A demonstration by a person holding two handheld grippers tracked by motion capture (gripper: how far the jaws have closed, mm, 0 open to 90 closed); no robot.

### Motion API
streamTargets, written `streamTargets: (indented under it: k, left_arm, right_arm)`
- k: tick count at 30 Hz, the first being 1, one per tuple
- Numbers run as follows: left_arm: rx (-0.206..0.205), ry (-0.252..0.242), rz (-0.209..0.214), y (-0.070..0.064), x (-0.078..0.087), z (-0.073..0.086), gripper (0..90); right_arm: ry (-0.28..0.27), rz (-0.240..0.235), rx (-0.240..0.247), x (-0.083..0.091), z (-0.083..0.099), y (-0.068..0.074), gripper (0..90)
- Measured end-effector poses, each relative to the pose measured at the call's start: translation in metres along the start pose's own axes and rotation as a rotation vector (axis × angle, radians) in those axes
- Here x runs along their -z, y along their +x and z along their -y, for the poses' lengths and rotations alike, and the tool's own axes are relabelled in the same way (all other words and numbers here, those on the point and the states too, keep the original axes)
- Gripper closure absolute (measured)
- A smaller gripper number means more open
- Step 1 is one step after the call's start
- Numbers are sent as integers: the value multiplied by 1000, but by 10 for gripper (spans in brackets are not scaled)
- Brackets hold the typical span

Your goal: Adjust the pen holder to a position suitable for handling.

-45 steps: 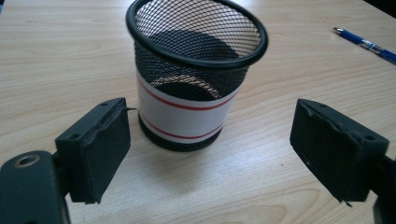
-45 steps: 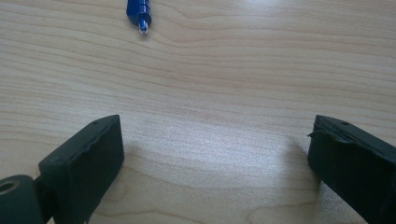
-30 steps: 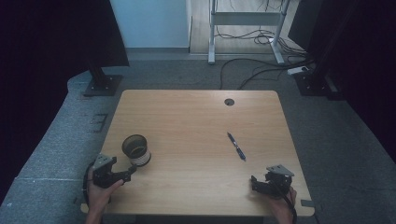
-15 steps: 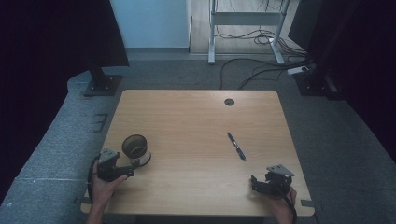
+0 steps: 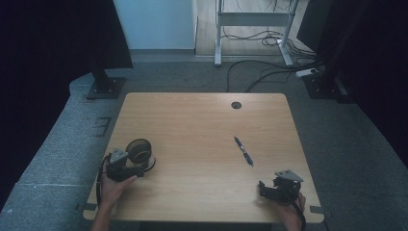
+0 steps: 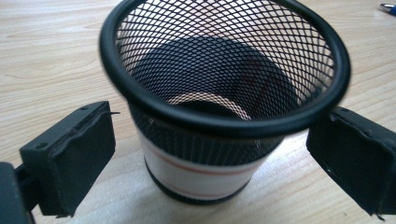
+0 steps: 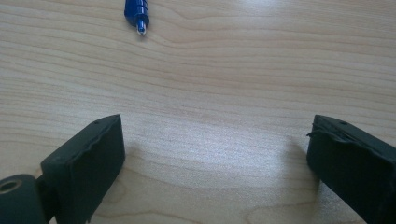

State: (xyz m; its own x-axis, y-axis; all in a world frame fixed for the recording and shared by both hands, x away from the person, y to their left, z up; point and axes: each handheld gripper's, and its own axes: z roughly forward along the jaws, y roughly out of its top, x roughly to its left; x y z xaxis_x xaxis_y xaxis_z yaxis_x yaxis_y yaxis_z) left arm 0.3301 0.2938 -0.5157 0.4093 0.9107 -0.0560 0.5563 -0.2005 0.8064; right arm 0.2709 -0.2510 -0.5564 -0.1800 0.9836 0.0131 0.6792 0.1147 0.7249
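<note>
Looked light and stiff, that mesh cup (image 6: 224, 107) mid-frame between the left gripper's (image 6: 212, 158) wide-open jaws; best squeezed gently low down.

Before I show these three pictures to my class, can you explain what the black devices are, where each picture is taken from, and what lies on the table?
No robot here: a person holds a hand-held gripper in each hand, each with two black jaws and its own camera.

The high view looks down on a wooden table. The left gripper is at the near left, the right gripper at the near right.

The left gripper view looks along that gripper's jaws. They stand open on either side of a black mesh pen cup with a white band round its base. A gap shows at the left jaw, so nothing is gripped yet.

The right gripper view shows open jaws over bare wood, with the tip of a blue pen farther ahead. In the high view the pen lies loose, right of the middle.
</note>
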Motion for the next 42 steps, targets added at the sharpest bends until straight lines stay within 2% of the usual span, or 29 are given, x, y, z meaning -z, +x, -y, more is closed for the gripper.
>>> streamTargets:
  k: [8,12,14,19,27,32,35,37,38,39,40,42]
  left_arm:
    - [25,-5,8,2,-17,-5,17]
    - [5,-26,4,1,-21,-6,49]
    - [-7,-31,0,0,-21,-6,79]
    - [-18,-28,3,0,-20,-6,88]
    - [3,-53,14,-5,-8,-11,90]
    - [-6,-60,9,-13,-2,-15,90]
    - [16,-58,5,-21,0,-18,90]
    - [15,-56,9,-22,-1,-19,90]
    - [7,-51,8,-25,-1,-20,90]
    - [-21,-39,0,-31,-2,-23,90]
    - [-21,-39,0,-31,-2,-23,90]
    - [-41,-33,2,-41,-3,-26,90]
  right_arm:
    - [0,0,1,0,0,0,35]
    - [-1,-1,3,0,0,0,35]
    - [-1,-1,3,0,0,0,35]
    - [-1,-2,4,-1,0,-1,35]
    - [-2,0,2,0,0,-1,40]
    - [-6,7,-5,0,0,-1,54]
    - [-6,7,-4,0,0,-1,55]
    - [-6,7,-5,0,0,-1,56]
    - [-6,7,-5,0,0,-1,55]
    - [-7,7,-5,0,0,-1,56]
    - [-7,7,-5,0,0,-1,56]
    - [-7,7,-5,0,0,-1,56]
